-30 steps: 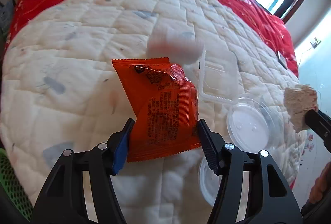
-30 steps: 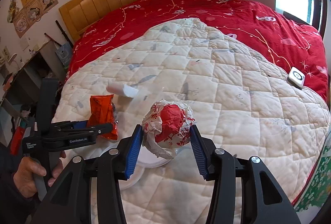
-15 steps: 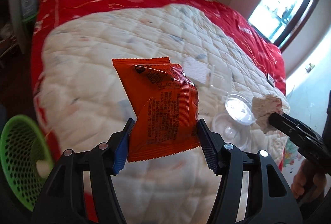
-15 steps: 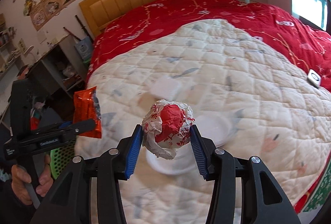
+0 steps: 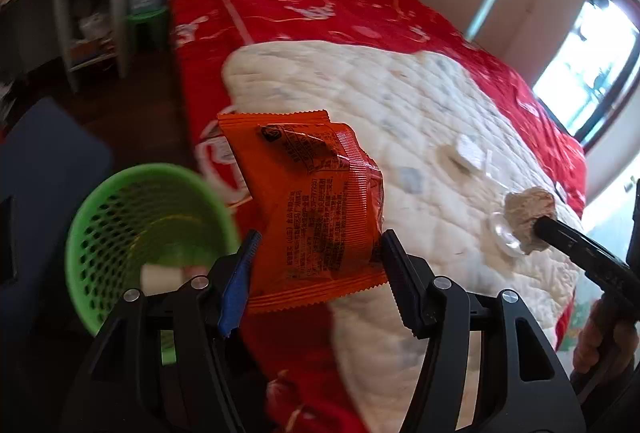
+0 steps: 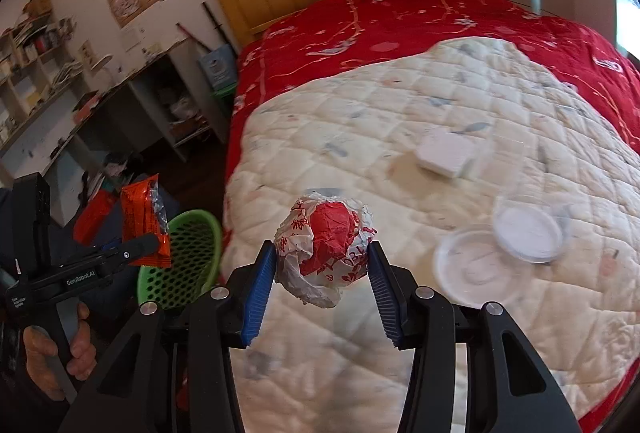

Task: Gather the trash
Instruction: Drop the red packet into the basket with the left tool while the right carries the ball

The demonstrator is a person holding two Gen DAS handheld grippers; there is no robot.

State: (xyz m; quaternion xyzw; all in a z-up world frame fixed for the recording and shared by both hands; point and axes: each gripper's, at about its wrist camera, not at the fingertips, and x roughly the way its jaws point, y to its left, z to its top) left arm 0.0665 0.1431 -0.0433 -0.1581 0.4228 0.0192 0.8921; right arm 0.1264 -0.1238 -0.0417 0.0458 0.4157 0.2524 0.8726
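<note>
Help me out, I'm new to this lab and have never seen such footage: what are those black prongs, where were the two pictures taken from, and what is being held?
There is no robot here. A person holds a hand-operated two-finger gripper in each hand, and each gripper carries a wide-angle camera looking along its fingers. One picture comes from the left gripper, which clamps an orange snack wrapper. The other comes from the right gripper, which clamps a crumpled red-and-white paper ball. Each view also catches the other gripper at its edge. Below lies a bed with a white quilt over a red cover. On the quilt lie clear plastic lids and a small white packet. Beside the bed stands a green mesh basket with something pale inside, probably meant for the trash.
</note>
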